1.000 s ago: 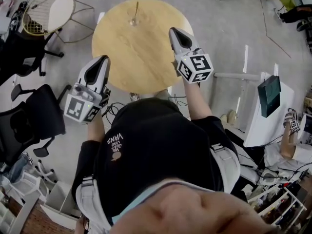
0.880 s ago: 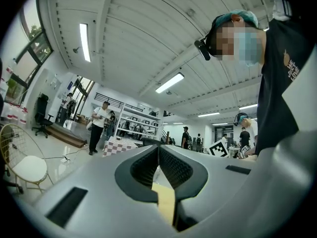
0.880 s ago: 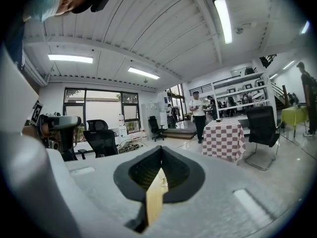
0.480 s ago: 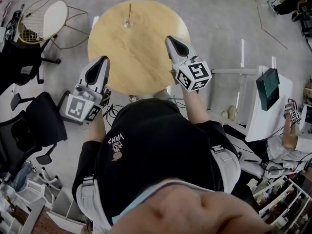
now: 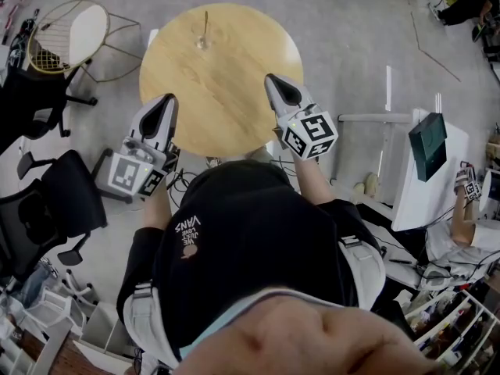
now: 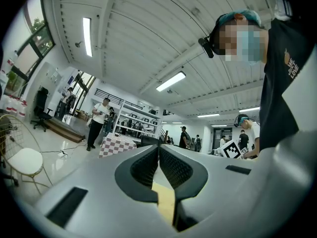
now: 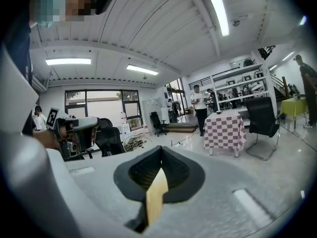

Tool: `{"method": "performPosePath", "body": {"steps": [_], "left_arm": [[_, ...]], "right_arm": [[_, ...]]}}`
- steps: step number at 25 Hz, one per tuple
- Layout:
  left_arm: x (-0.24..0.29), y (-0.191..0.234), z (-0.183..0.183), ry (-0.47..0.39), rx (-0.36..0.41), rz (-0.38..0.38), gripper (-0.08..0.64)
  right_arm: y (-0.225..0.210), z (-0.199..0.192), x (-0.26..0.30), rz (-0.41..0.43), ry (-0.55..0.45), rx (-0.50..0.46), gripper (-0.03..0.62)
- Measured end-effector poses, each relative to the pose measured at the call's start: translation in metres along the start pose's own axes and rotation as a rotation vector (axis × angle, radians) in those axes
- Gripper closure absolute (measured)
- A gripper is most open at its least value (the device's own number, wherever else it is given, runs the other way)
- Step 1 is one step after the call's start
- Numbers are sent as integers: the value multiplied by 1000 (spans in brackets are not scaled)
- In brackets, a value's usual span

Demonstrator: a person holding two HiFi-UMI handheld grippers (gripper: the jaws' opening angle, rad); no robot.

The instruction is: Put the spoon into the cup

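Note:
A round wooden table stands in front of me in the head view. Near its far edge sits a small clear cup. A thin spoon runs up from the cup toward the table's far rim; it is too small to tell whether it stands in the cup or lies behind it. My left gripper hangs shut off the table's near left edge. My right gripper is shut over the near right part of the table. Both gripper views look up at the room: left gripper and right gripper have jaws pressed together on nothing.
A wire chair with a white seat stands at the back left. Black office chairs are at the left. A white desk and a seated person's arm are at the right. Cables lie under the table.
My right gripper has drawn back a little toward the table's near edge. The left gripper has hardly moved, and both stay shut.

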State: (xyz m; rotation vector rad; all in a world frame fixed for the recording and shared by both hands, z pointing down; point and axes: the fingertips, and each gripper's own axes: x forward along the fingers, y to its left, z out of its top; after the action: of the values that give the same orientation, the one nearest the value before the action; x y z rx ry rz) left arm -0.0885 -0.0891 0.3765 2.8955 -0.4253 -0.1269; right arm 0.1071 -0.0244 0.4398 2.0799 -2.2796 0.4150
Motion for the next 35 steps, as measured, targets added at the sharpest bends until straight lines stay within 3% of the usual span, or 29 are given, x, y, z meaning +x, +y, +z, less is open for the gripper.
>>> {"method": "performPosePath", "body": {"steps": [35], "left_arm": [[18,-1,-8,-16,-24,87,555]], "right_arm": [[-16,21,12,80,16,-51,597]]}}
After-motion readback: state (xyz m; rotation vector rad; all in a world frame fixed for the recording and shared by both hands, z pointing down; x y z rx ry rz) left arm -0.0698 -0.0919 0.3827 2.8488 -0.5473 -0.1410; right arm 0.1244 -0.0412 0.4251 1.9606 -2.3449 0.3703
